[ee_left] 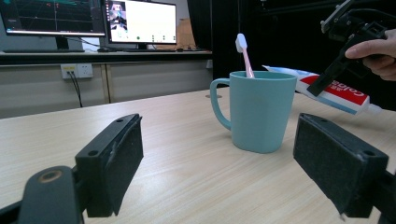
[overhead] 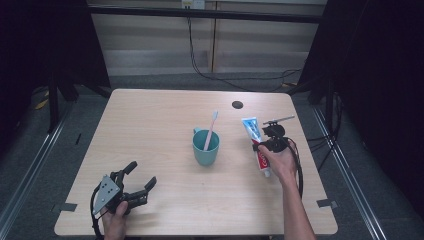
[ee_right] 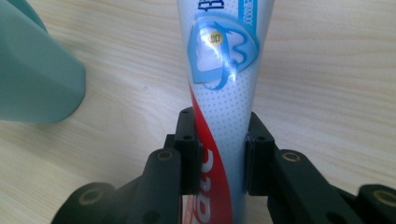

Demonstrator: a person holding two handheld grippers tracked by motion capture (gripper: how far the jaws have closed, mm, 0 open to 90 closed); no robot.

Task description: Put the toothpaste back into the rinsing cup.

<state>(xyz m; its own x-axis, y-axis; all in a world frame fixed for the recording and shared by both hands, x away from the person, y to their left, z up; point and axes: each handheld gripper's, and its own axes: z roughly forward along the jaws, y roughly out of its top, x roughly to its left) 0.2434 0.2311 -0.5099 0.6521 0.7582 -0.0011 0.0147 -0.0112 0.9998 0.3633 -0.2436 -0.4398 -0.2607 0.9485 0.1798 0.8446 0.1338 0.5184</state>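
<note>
A white, red and blue toothpaste tube (overhead: 256, 142) hangs a little above the table at the right, with my right gripper (overhead: 261, 145) shut on its middle. In the right gripper view both pads (ee_right: 191, 154) press on the tube (ee_right: 222, 79) from either side. The left gripper view shows that tube (ee_left: 334, 91) tilted, lifted off the wood. A teal mug (overhead: 205, 147) stands mid-table with a pink toothbrush (overhead: 211, 129) upright in it. My left gripper (overhead: 141, 176) stays open near the front left, aimed at the mug (ee_left: 258, 111), nothing between its jaws.
The light wooden table (overhead: 150, 125) has a round black cable hole (overhead: 237, 104) at the back right. Monitors (ee_left: 140, 21) stand on a desk beyond the table. Dark frames and cables flank the table's sides.
</note>
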